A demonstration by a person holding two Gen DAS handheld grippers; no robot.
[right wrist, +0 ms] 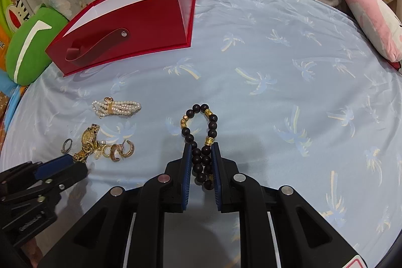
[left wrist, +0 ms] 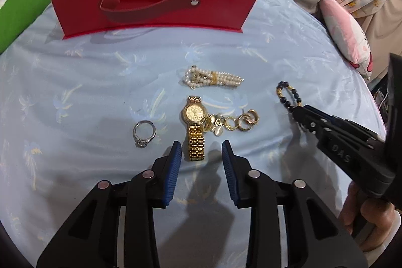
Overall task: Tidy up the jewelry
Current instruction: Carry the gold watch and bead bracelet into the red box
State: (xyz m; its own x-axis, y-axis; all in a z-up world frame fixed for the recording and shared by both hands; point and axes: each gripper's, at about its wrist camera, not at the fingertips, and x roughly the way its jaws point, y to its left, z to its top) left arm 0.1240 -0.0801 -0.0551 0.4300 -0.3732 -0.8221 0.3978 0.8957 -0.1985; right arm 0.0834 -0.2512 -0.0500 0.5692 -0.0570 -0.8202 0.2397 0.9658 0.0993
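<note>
Both tongs point steeply down at a bed covered in a pale blue sheet printed with faint palm trees. A bare hand grips the handle of the right tongs at the lower right of the left wrist view.

The left tongs have black plastic arms with round metal pivots and ribbed blue pads; the pads stand apart with nothing pressed between them, and the lower end of the strap of a gold metal wristwatch with a round pale dial lies on the sheet in the gap. No earlier frame shows their motion.

The right tongs are closed on a bracelet of dark round beads with gold spacer beads; the near part of the loop is pinched between the blue pads and the far part lies on the sheet ahead.

Left of the watch lies a silver ring with a clear stone. Touching the watch on its right is a tangle of gold hoop earrings and small charms. Beyond the watch lies a multi-strand white pearl bracelet with gold clasps. Farther back stands an open red rectangular box with a white lining and a red strap fixed by a metal stud, well apart from the jewelry.

A green plush cushion and a pink soft toy lie at the bed's edges.
</note>
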